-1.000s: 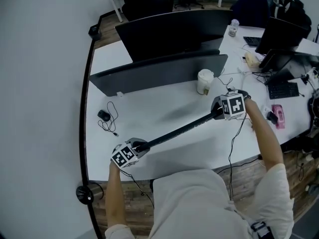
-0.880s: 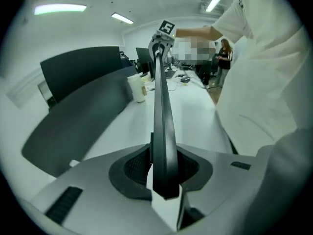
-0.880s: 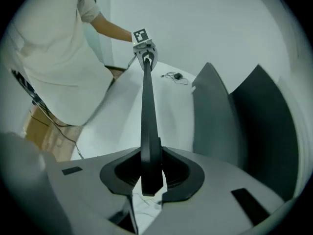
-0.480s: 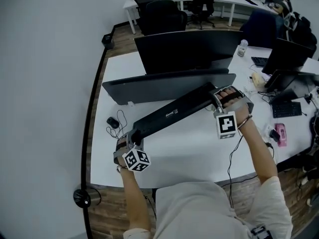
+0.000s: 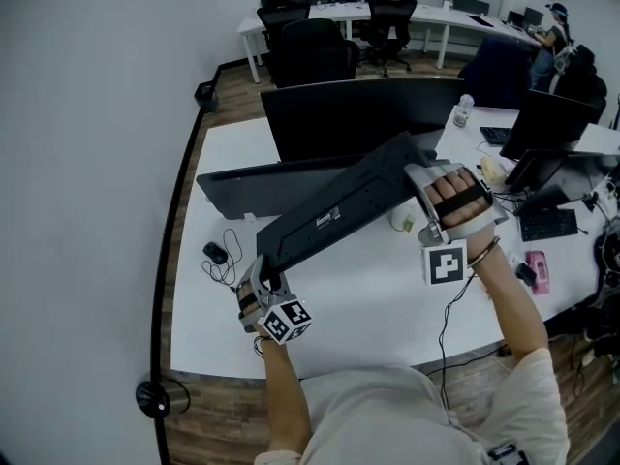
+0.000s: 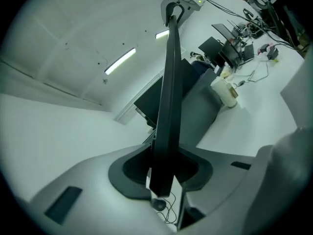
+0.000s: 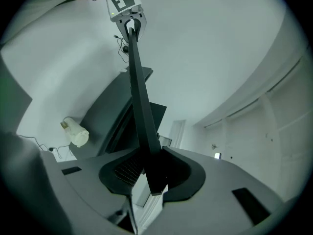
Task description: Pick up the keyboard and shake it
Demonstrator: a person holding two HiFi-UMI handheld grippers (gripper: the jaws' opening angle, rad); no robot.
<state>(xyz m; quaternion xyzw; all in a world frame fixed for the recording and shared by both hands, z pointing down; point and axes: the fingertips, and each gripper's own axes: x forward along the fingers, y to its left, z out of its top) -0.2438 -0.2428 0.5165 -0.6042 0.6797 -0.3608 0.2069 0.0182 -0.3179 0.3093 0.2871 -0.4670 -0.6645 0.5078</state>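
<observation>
White desk filled the head view, with dark monitors at its back, a pale cup and a corded mouse. The keyboard hung in the air above it, tilted, its lower end pinched by the left gripper and its higher end by the right gripper. The face turned toward the camera carried a small white label, so it was probably the underside. The label's print was too small to read, and the marker cubes showed only square patterns. From the left gripper view, the jaws were pressed onto the keyboard's thin edge, which ran off to the other gripper. The right gripper view showed the same clamp on the opposite end, with the left one far off. For the shake, both pinches would need to stay firm and both ends should move together. Short, quick strokes would suit, since a long board held only at its tips could twist loose. Keeping the strokes clear of the monitors and cup looked wise.
</observation>
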